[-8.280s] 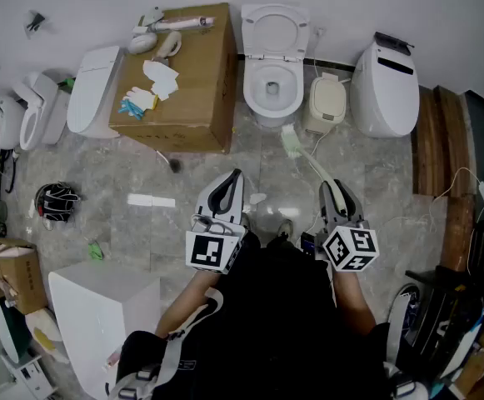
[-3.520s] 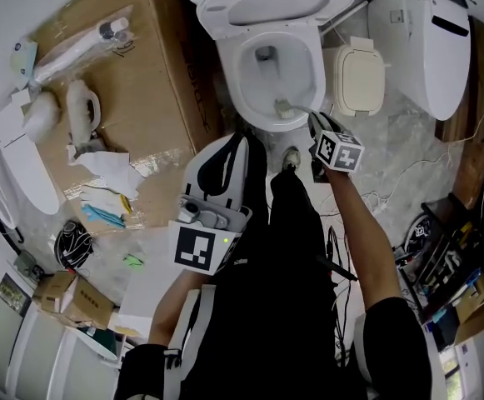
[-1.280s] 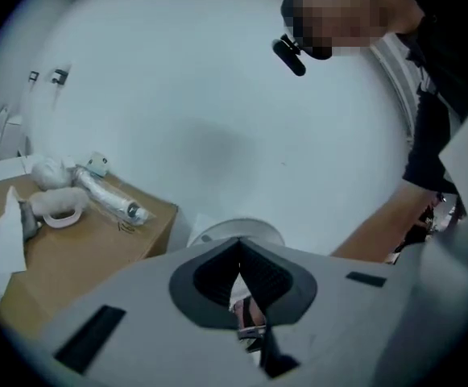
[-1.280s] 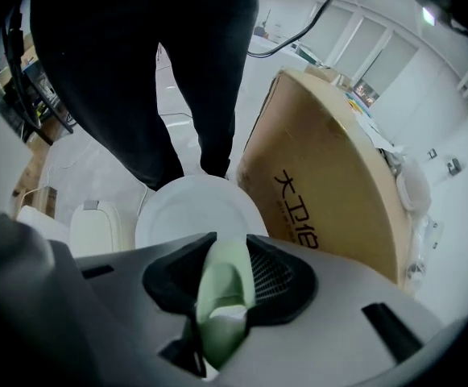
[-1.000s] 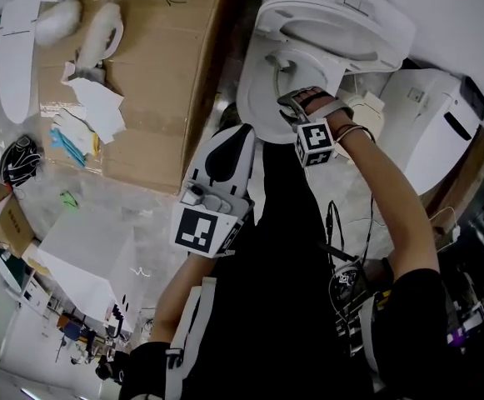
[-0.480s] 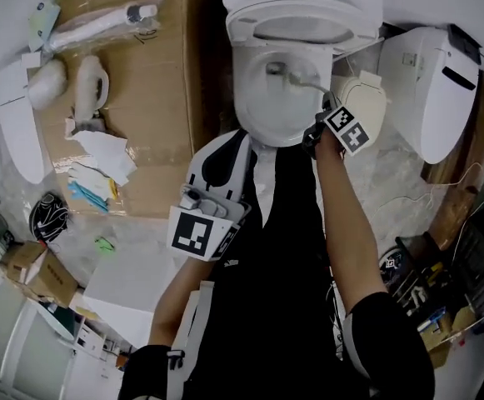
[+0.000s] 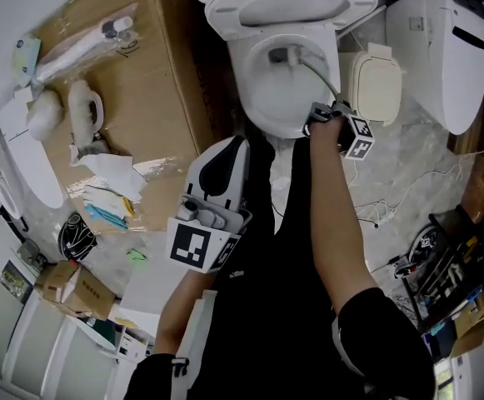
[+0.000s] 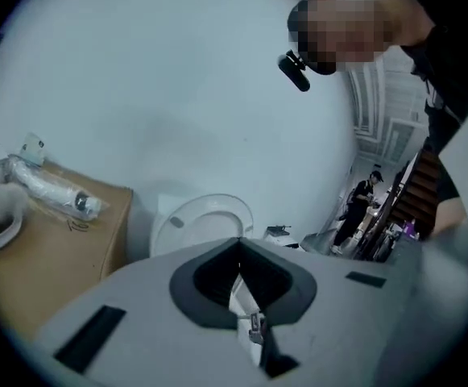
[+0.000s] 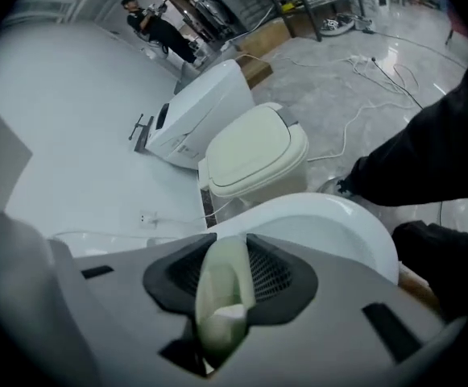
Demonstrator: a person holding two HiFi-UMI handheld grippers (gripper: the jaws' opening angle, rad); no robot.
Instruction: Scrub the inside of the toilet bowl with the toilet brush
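Cardboard box (image 7: pixel 142 98) at far left. My left gripper (image 7: pixel 240 144) hangs in front of my body, jaws together, nothing between them. Toilet bowl (image 7: pixel 243 82) ahead, seat up. Toilet brush (image 7: pixel 285 55): head inside the bowl, toward the back. My right gripper (image 7: pixel 318 113) at the front rim, jaws clamped on the brush's pale handle

**Count of what is in view**

Two grey two-jaw grippers: left gripper (image 7: pixel 229 150) and right gripper (image 7: pixel 321 122). One pale-green-handled toilet brush (image 9: pixel 221 297). Two white ceramic toilets: open toilet (image 7: pixel 246 82) at twelve o'clock, closed toilet (image 7: pixel 446 57) at two. One cream lidded bin (image 7: pixel 376 86). Two brown cardboard boxes: large box (image 7: pixel 154 98) at ten o'clock, small box (image 7: pixel 83 290) at eight.
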